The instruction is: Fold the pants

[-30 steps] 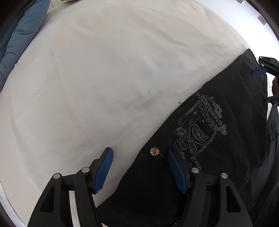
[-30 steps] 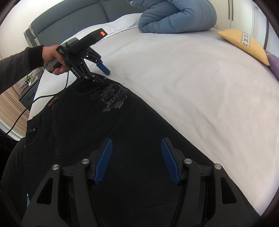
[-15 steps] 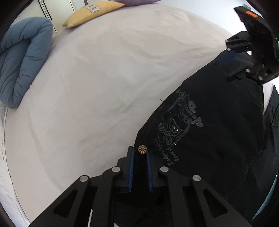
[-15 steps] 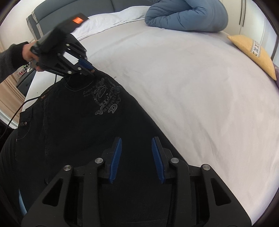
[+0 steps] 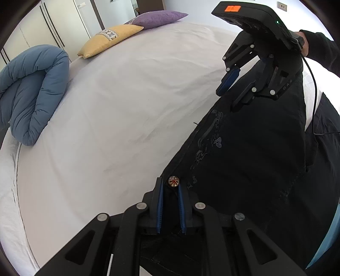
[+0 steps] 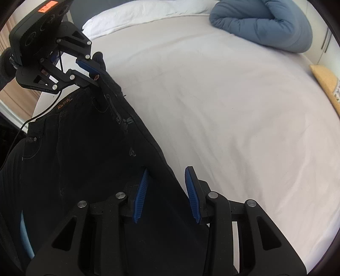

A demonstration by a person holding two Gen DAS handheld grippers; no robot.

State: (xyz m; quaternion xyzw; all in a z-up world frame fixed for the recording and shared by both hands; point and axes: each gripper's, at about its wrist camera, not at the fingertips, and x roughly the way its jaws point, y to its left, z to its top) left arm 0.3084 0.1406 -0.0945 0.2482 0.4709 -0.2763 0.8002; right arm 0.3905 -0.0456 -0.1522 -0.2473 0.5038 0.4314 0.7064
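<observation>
Black pants point(image 5: 255, 159) with a grey print lie along the near side of the white bed point(image 5: 116, 116), raised at both ends. My left gripper point(image 5: 170, 186) is shut on the waistband, right beside the metal button point(image 5: 173, 181). In the right wrist view it shows at top left point(image 6: 96, 73), holding that corner up. My right gripper point(image 6: 166, 172) is partly closed on a thick fold at the far edge of the pants point(image 6: 85, 148). In the left wrist view the right gripper point(image 5: 226, 100) hangs above the cloth, which rises to it.
A rolled blue duvet point(image 5: 31, 91) lies at the bed's far side. A yellow pillow point(image 5: 108, 39) and a purple pillow point(image 5: 157, 18) sit beyond it. A person's dark sleeve point(image 5: 318, 48) and a black cable point(image 5: 314, 95) are at the right.
The left jaws closed on the waistband by the button and rose with it. The right jaws narrowed around the pants' edge. Both grippers shifted across the bed, drawing the cloth up.
</observation>
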